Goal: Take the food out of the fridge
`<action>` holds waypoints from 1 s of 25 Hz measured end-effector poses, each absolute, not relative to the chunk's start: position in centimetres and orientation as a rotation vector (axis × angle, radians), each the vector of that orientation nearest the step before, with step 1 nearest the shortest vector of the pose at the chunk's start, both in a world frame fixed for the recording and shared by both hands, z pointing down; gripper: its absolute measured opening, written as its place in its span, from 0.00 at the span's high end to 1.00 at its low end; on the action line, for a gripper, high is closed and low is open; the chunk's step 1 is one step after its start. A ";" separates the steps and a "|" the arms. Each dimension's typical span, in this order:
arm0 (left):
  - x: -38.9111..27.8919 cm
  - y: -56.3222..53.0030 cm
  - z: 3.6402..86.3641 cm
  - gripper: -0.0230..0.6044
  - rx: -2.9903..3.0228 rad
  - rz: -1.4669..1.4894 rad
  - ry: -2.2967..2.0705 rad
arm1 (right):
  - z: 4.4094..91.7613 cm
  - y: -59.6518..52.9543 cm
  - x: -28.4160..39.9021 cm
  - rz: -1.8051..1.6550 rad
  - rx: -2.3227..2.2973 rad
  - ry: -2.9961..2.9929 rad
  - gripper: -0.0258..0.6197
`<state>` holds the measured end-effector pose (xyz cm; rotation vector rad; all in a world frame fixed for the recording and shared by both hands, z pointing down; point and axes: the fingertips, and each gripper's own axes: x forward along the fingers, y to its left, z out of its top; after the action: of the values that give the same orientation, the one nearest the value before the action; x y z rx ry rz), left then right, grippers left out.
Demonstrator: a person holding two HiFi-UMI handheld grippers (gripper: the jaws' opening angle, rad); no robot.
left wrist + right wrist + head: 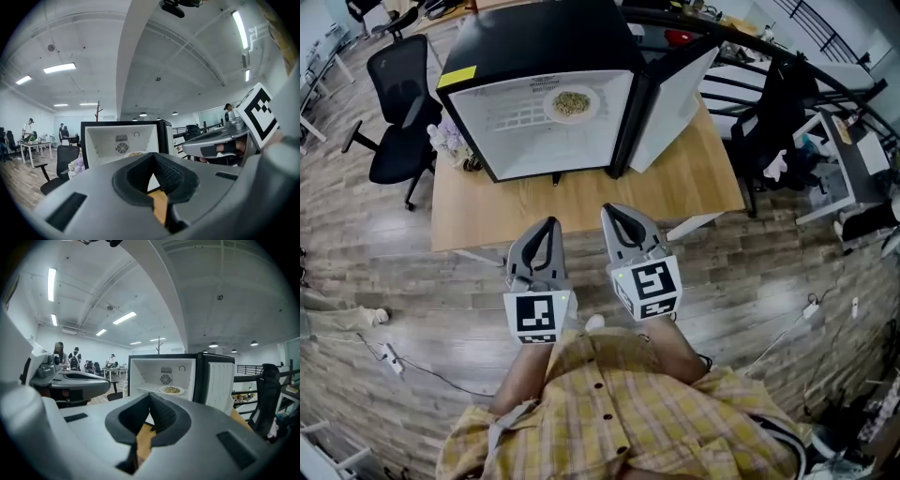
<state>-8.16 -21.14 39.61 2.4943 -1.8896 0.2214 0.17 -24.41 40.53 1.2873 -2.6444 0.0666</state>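
Note:
A black mini fridge (539, 42) stands on a wooden table (581, 202), its door (673, 105) swung open to the right. Inside, a white plate of food (572, 103) rests on the wire shelf; the right gripper view shows the plate (171, 390) too. Both grippers hover side by side over the table's near edge, pointing at the fridge and well short of it. My left gripper (549, 225) is shut and empty, as its own view of the left gripper (153, 157) confirms. My right gripper (613, 214) is shut with nothing in it, as on the right gripper (150, 397).
A black office chair (398, 103) stands left of the table, with a bunch of pale flowers (448, 141) at the table's left corner. Another chair draped in dark clothing (778, 122) stands to the right. Desks and cables line the wooden floor; people stand far off.

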 end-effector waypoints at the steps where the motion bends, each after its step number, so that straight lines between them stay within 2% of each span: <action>1: -8.3 -21.9 39.4 0.95 2.502 0.210 -1.888 | 40.5 -25.2 0.1 0.068 1.294 -2.639 0.95; 14: -11.0 -28.6 38.6 0.95 2.542 0.182 -1.890 | 40.8 -32.6 -3.5 0.056 1.298 -2.595 0.95; 25: -12.9 -32.2 39.8 0.95 2.557 0.193 -1.834 | 44.4 -38.4 -7.5 -0.502 1.003 -2.204 0.92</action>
<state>-12.95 -32.18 39.79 2.5572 -1.8340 0.1935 -7.47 -38.45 44.40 1.0028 -2.2042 -0.5016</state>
